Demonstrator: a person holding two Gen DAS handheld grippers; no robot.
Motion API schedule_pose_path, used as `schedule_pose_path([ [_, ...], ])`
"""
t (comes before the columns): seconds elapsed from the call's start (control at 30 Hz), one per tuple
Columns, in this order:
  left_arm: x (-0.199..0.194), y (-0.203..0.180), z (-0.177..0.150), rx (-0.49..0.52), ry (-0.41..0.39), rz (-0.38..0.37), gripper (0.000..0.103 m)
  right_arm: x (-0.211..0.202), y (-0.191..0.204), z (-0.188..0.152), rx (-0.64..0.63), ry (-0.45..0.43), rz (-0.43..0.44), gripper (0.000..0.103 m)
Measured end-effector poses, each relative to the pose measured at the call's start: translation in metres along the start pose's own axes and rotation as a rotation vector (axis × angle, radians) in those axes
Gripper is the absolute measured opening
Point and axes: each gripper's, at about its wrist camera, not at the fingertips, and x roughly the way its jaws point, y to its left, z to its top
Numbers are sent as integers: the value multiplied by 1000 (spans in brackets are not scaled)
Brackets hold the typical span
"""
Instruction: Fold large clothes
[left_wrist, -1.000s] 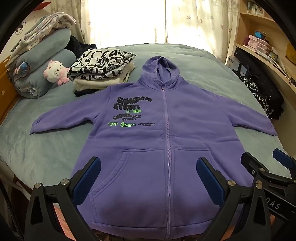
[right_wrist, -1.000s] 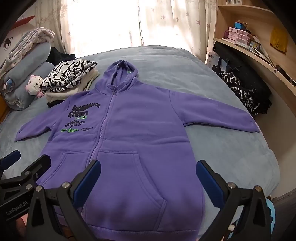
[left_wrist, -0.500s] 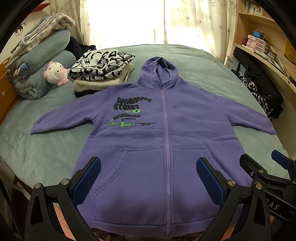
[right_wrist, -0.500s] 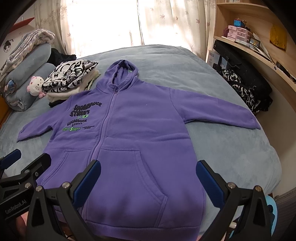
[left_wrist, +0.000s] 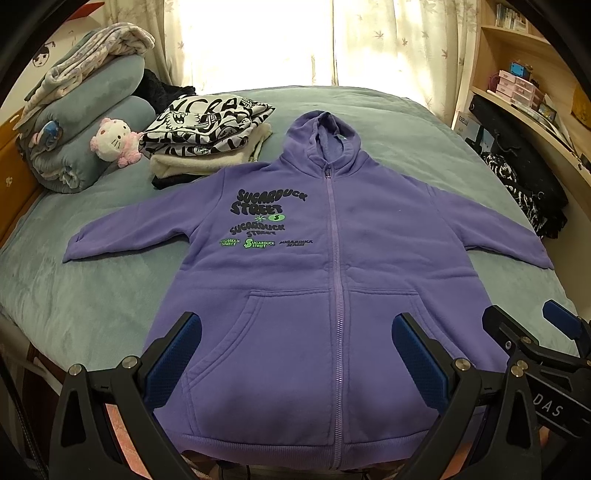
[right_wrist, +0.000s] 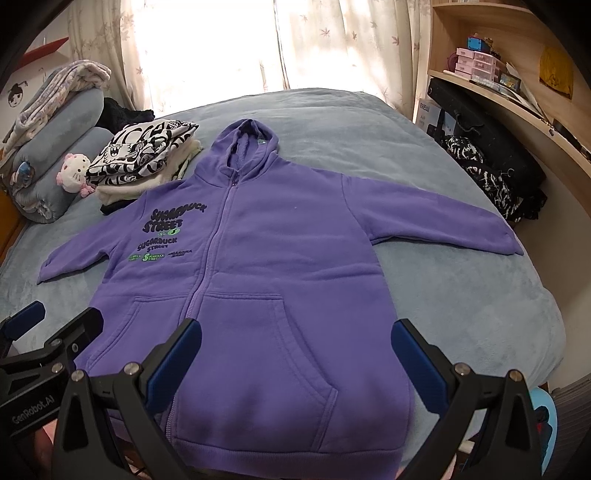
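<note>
Blue bed (left_wrist: 92, 295), purple hoodie (left_wrist: 369, 240) spread flat, hem partly hidden behind both hand-held grippers (left_wrist: 295, 354) (right_wrist: 295, 354), spread wide, empty.

One hoodie (left_wrist: 332, 280), two hand-held grippers (left_wrist: 295, 354), one plush toy (left_wrist: 112, 142).

Open bedspread on both sides of the hoodie; clutter only at the upper left and right edge.

Bare bed (left_wrist: 85, 302) lies lower left under the sleeve and, in the right view, lower right. A stack of folded clothes (left_wrist: 207, 136) touches the hoodie (left_wrist: 332, 258) shoulder, with a plush toy (left_wrist: 112, 142) and rolled bedding (left_wrist: 77, 122) beside it; dark bags (right_wrist: 491, 162) crowd the right edge.
</note>
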Motion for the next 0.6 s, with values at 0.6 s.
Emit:
schedule_pose_path([
  [0.6,5,-6,5,19,-4,23,102,-7,-20,8,60,-54,88,103],
])
